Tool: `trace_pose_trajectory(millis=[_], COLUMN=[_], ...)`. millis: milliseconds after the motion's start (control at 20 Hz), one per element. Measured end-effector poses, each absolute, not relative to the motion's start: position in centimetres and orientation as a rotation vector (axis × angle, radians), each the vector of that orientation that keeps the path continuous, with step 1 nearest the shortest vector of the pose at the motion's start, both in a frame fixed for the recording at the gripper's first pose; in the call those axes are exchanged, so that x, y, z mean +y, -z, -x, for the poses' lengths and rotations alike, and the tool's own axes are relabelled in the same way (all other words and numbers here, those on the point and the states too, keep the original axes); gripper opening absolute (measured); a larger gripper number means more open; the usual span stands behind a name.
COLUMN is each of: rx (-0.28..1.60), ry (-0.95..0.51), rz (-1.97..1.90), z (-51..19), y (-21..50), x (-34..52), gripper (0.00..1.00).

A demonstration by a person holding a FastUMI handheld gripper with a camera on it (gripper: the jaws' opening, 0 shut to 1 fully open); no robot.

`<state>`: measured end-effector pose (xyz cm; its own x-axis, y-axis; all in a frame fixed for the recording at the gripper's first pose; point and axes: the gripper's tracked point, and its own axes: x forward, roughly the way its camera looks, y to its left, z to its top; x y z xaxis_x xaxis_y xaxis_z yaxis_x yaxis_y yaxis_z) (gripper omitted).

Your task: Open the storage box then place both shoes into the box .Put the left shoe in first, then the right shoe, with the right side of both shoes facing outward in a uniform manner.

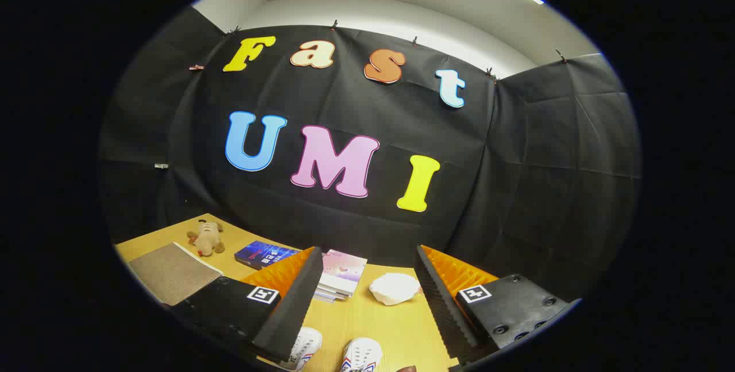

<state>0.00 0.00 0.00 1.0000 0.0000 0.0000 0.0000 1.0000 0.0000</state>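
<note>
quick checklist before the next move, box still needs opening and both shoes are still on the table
1. Gripper open and holding nothing: ok, its fingers stand wide apart.
2. Both shoes in reach: ok, the left-hand shoe and the right-hand shoe lie side by side on the table, low between the fingers.
3. Which is the left shoe: cannot tell, just the toes show.
4. Storage box located and its lid state: cannot tell.
5. Clutter ahead: not ok, a white bundle and stacked books lie just beyond the shoes.

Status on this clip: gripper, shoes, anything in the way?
Gripper open, holding nothing, raised over the wooden table. Two white shoes low between the fingers, untouched. White crumpled cloth and stacked books lie beyond them.
</note>
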Motion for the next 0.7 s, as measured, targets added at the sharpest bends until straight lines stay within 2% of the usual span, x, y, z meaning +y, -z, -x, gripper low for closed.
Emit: trace_pose_trajectory(millis=[700], rx=[-0.018], ry=[-0.061], rz=[0.008], z=[-0.2], y=[-0.4], x=[1.5], gripper=[0.97])
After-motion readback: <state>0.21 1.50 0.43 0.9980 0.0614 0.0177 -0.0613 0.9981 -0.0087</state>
